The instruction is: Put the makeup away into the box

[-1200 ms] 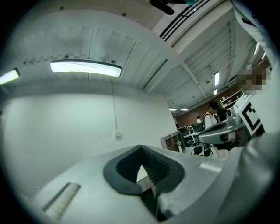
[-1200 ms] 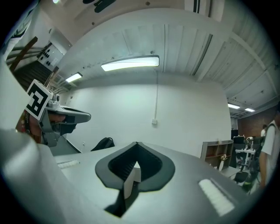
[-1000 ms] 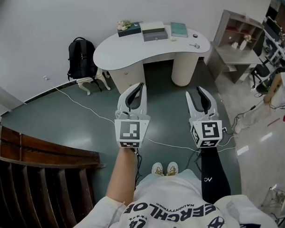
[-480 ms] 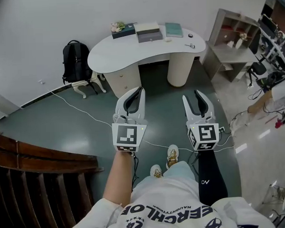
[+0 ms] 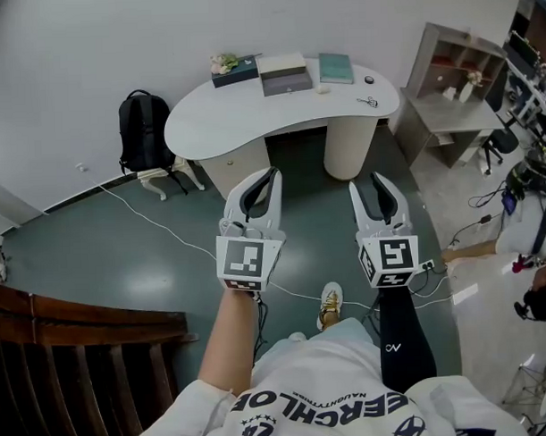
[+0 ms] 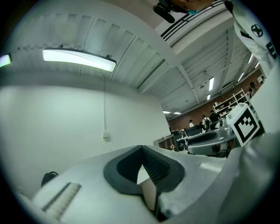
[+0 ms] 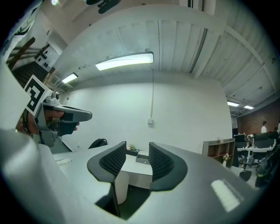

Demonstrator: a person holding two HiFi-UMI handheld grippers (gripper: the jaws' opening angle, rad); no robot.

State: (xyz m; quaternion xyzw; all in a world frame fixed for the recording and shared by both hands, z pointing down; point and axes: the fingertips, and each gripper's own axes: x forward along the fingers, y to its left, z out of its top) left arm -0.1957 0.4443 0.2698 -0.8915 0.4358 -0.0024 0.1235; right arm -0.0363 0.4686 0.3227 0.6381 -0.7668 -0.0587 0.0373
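A white curved table (image 5: 251,111) stands some way ahead of me. On its far edge are a grey box (image 5: 285,76), a dark box with flowers (image 5: 232,66) and a teal book (image 5: 336,67). Small items (image 5: 368,100) lie near its right end, too small to identify. My left gripper (image 5: 271,173) is held in the air short of the table, shut and empty. My right gripper (image 5: 375,180) is beside it, open, nothing between its pads. In the right gripper view the table (image 7: 133,169) shows between the pads of the right gripper (image 7: 134,154). The left gripper (image 6: 141,148) points at the wall.
A black backpack (image 5: 144,129) and a small white stool (image 5: 164,176) sit left of the table. A white cable (image 5: 157,226) runs across the green floor. A grey shelf unit (image 5: 447,90) stands at the right, dark wooden slats (image 5: 72,354) at lower left, a person (image 5: 539,293) at the right edge.
I have stepped forward, one foot now ahead of the other, and the view has shifted slightly. Both grippers keep their pose and jaw state.
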